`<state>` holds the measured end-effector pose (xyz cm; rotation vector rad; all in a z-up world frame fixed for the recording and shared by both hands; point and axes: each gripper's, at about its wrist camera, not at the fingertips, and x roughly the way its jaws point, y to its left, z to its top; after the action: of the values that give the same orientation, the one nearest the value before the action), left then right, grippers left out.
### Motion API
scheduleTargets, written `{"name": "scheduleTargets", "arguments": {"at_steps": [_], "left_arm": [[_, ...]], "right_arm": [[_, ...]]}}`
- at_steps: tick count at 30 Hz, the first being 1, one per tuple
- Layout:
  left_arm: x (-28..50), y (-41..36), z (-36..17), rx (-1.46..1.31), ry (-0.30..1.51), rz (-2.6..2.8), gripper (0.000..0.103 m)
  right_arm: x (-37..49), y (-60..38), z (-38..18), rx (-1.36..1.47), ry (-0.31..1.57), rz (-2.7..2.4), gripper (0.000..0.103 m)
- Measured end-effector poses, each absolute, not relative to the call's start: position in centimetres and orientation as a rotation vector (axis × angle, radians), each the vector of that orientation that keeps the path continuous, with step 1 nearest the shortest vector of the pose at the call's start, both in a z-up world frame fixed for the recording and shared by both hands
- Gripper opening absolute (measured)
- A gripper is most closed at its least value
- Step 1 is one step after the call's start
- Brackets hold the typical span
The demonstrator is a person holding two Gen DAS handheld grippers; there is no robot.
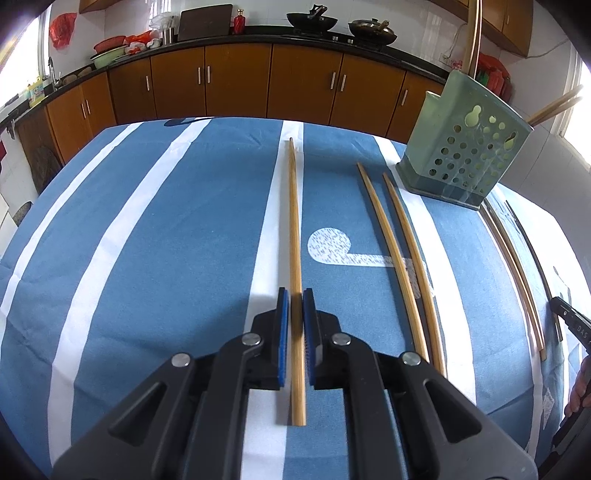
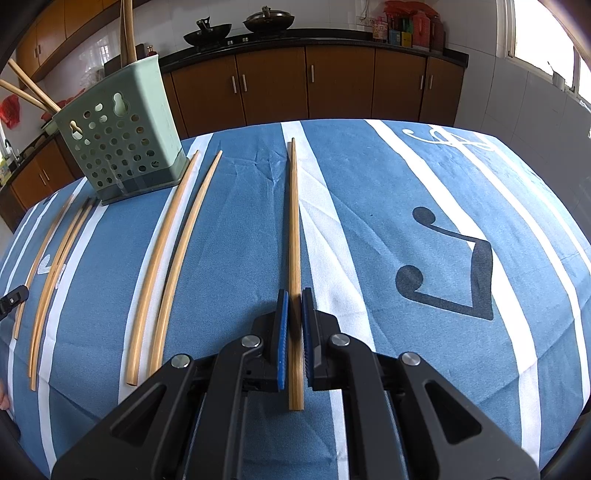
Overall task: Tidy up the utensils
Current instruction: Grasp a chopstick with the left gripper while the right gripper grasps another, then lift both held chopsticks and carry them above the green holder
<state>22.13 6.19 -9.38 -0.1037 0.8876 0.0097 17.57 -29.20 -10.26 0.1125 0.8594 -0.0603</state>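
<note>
At 3 o'clock I see the chopsticks (image 1: pixel 517 273) only blurred. The holder (image 1: pixel 469 147) hides the lower part of its sticks (image 1: pixel 474 37), and the top edge cuts them.

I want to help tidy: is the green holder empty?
No. The green holder already has chopsticks sticking out of its top.

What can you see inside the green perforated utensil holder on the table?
Chopsticks stick out of the top of the green holder, some upright, some leaning outward. Pale shapes show through its holes, but the walls hide their lower ends and the exact count.
</note>
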Motion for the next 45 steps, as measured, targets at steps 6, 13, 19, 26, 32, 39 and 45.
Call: {"name": "scheduleTargets", "arguments": {"at_steps": [6, 13, 19, 26, 32, 39, 45], "left_arm": [[21.2, 6.0, -9.4, -0.082, 0.891, 0.005, 0.009], [20.3, 6.1, -8.6, -0.073, 0.896, -0.005, 0.008], [18.8, 6.7, -5.1, -0.099, 0.794, -0.005, 0.008], [17.5, 7.2, 0.0, -0.125, 0.64, -0.005, 0.008], [16.8, 6.8, 3.4, -0.132, 0.539, -0.018, 0.008], [16.6, 6.1, 5.5, -0.112, 0.492, -0.041, 0.008], [16.5, 5.6, 7.2, -0.081, 0.462, -0.066, 0.008]], "right_arm": [[17.0, -29.3, -10.3, 0.117, 0.859, -0.042, 0.008], [15.7, -29.8, -8.7, 0.118, 0.797, -0.037, 0.008], [14.7, -30.9, -5.3, 0.154, 0.686, -0.041, 0.008], [14.0, -31.5, -1.9, 0.186, 0.569, -0.041, 0.008], [13.4, -31.6, 0.4, 0.204, 0.49, -0.029, 0.008], [13.7, -31.4, 1.9, 0.191, 0.455, -0.02, 0.008], [13.8, -30.8, 4.6, 0.169, 0.407, 0.003, 0.008]]}}
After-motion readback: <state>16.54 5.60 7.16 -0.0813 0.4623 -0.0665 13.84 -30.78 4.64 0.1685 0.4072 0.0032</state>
